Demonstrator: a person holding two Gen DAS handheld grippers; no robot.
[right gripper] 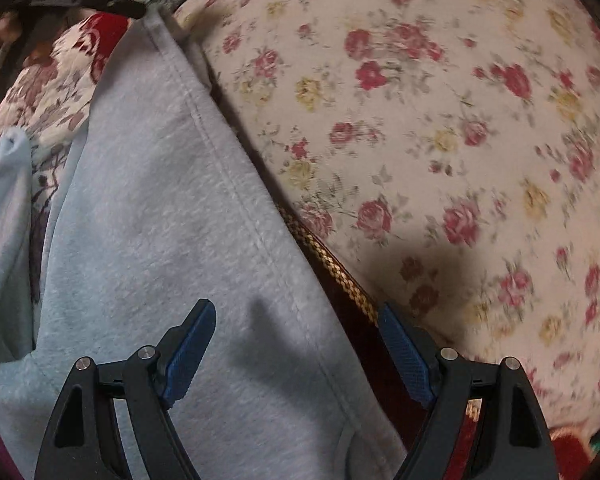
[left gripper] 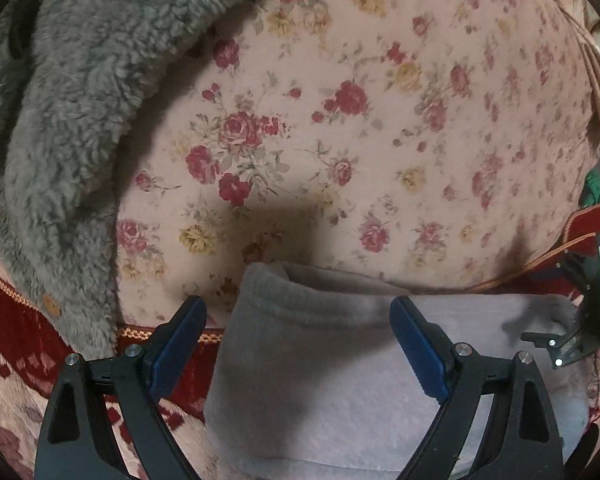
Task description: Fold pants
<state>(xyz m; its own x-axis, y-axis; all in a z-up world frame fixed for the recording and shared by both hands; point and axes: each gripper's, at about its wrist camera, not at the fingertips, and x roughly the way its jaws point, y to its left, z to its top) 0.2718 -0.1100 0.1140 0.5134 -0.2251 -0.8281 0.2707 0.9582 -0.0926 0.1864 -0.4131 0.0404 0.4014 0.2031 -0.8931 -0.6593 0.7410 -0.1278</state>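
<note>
Light grey fleece pants [left gripper: 340,368] lie folded on a red patterned blanket, their elastic waistband end toward the floral bedding. My left gripper [left gripper: 296,312] hovers over that waistband end, jaws wide open, nothing between the blue pads. In the right wrist view the same pants [right gripper: 172,216] run diagonally with a stitched side seam along their right edge. My right gripper [right gripper: 296,316] hangs open above that seam edge, one pad over the fabric, the other over the blanket's gold trim. The right gripper [left gripper: 580,320] shows at the left view's right edge, the left gripper [right gripper: 80,0] at the top left of the right view.
A floral quilt [left gripper: 380,120] with red and yellow roses covers the bed beyond the pants. A grey sherpa jacket [left gripper: 72,112] with wooden buttons lies at the left. The red and cream blanket [left gripper: 16,340] has gold braid trim [right gripper: 340,276]. Another pale blue cloth [right gripper: 4,184] lies at the left.
</note>
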